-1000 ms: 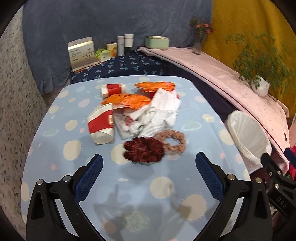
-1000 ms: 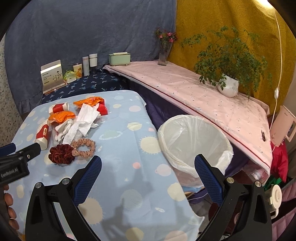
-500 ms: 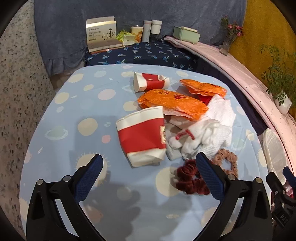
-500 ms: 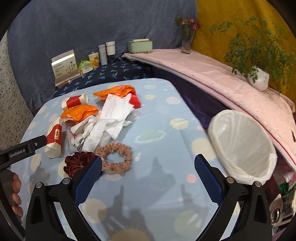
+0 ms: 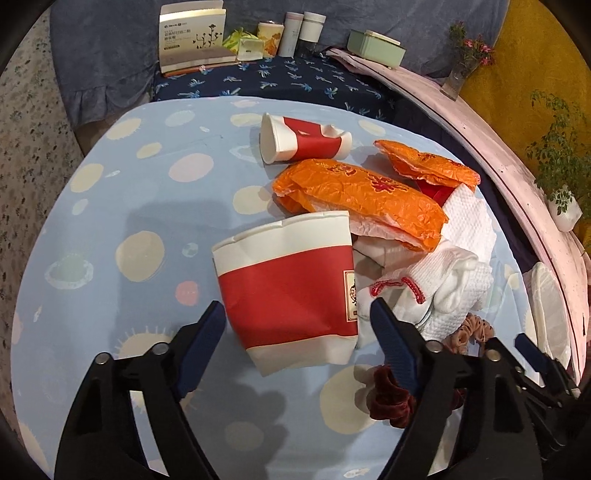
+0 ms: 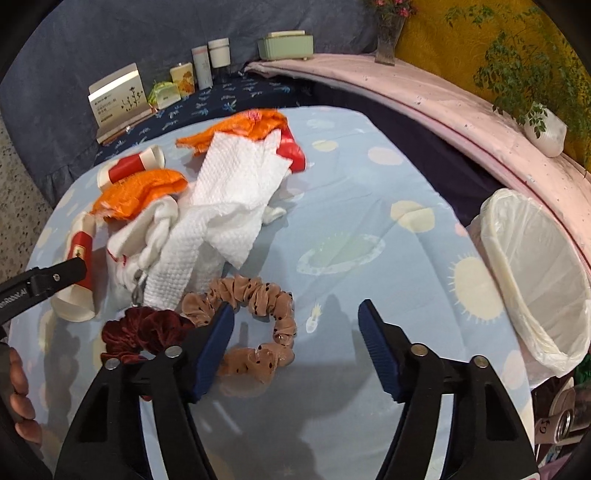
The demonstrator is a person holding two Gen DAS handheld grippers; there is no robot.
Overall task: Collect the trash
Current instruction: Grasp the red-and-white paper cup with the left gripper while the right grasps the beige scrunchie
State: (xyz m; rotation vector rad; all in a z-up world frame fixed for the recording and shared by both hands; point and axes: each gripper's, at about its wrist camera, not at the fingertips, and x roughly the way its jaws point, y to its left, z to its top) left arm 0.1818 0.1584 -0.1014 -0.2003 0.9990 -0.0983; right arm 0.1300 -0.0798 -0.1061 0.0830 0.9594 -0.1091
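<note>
On the blue spotted tablecloth (image 5: pixel 147 206) lies a pile of trash. A flattened red and white paper cup (image 5: pixel 288 291) sits between the fingers of my left gripper (image 5: pixel 297 325); its jaws are closing and the pads do not press on the cup. Behind it lie a second cup (image 5: pixel 303 142), orange wrappers (image 5: pixel 362 195) and white paper towels (image 6: pixel 236 184). My right gripper (image 6: pixel 295 321) is closing over a tan scrunchie (image 6: pixel 258 291), which lies partly under its left finger and is not gripped. A dark red scrunchie (image 6: pixel 144 332) lies beside it.
A bin with a white liner (image 6: pixel 535 266) stands off the table's right edge. Behind the table, a dark shelf holds a box (image 5: pixel 192 35), bottles (image 5: pixel 310 29) and a green case (image 5: pixel 375 44). A pink ledge (image 6: pixel 443 99) carries a potted plant (image 6: pixel 546 125). A hand (image 6: pixel 18 387) shows at the left.
Both grippers came down and forward toward the pile, and their jaws narrowed. The left now frames the flattened cup; the right has swung from the bin side to over the tan scrunchie.
</note>
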